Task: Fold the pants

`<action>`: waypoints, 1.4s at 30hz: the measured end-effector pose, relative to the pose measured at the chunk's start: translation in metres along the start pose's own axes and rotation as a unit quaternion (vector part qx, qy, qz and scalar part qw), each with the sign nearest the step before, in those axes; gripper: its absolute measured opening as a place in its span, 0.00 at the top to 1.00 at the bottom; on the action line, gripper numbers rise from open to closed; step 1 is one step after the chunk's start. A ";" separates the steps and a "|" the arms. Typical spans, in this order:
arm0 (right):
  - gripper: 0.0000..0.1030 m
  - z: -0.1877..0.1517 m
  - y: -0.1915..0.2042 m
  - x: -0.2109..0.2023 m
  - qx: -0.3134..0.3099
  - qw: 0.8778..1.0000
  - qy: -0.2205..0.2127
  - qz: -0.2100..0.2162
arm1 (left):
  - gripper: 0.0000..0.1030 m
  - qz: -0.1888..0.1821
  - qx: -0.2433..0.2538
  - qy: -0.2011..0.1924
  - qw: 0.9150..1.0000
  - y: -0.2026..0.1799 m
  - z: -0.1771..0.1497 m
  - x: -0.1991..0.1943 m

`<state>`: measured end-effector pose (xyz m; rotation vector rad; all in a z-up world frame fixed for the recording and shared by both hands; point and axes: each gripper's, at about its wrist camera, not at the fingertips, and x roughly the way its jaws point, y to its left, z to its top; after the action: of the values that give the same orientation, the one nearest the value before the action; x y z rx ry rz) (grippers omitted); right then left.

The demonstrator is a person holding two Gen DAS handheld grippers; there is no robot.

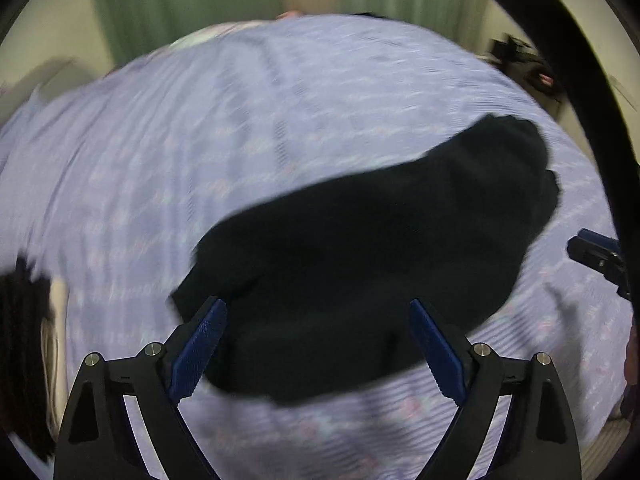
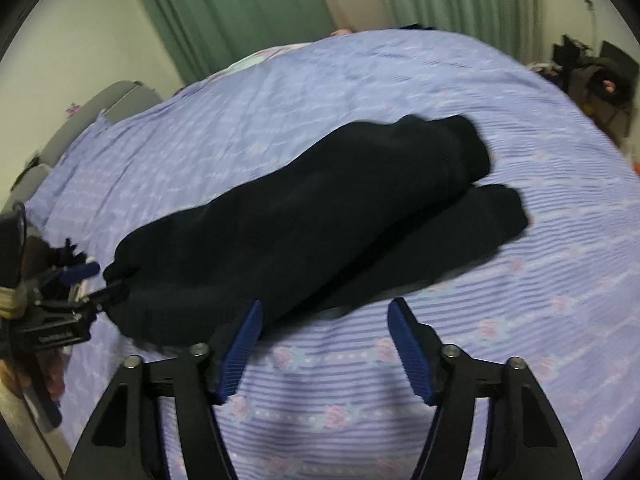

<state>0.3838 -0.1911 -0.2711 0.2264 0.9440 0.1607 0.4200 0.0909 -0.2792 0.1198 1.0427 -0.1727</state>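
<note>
Black pants (image 2: 304, 216) w/ no legible label on purple bedsheet (image 2: 520, 320).

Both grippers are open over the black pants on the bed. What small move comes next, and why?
Probably lower the left gripper onto the near end of the pants and close. Its jaws stand open with the dark cloth between them, not pinched. The right gripper hangs open mostly over the bedspread, so it likely must shift toward the cloth first. The two legs already lie together lengthwise.

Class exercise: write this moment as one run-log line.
task: fold pants | pants: folded lengthwise on bed cover | left gripper: open, over pants | right gripper: open, at near edge
</note>
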 end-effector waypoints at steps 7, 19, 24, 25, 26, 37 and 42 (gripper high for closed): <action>0.52 -0.013 0.028 0.045 -0.021 0.998 0.050 0.044 | 0.10 0.021 -0.132 -0.012 0.991 0.074 -0.011 -0.001; 0.52 -0.040 0.062 0.048 -0.062 0.994 0.068 0.066 | 0.64 -0.020 -0.183 0.040 0.982 0.085 -0.005 0.058; 0.52 -0.026 0.064 0.045 -0.089 0.991 0.055 0.078 | 0.65 0.011 -0.189 -0.009 0.982 0.092 0.012 0.035; 0.52 -0.024 0.066 0.044 -0.095 0.991 0.052 0.084 | 0.65 0.016 -0.188 -0.010 0.982 0.094 0.015 0.036; 0.52 -0.020 0.068 0.045 -0.098 0.990 0.050 0.087 | 0.65 0.021 -0.186 -0.011 0.982 0.094 0.018 0.039; 0.49 0.010 0.070 0.074 -0.134 0.981 0.071 0.120 | 0.65 0.030 -0.201 0.011 0.979 0.103 0.028 0.059; 0.32 0.009 0.067 0.103 -0.092 0.975 0.111 0.168 | 0.65 0.014 -0.215 0.017 0.976 0.107 0.022 0.057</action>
<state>0.4481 -0.1038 -0.3294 0.1979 1.1014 0.5932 0.4882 0.1865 -0.3159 -0.2549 1.0903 0.0828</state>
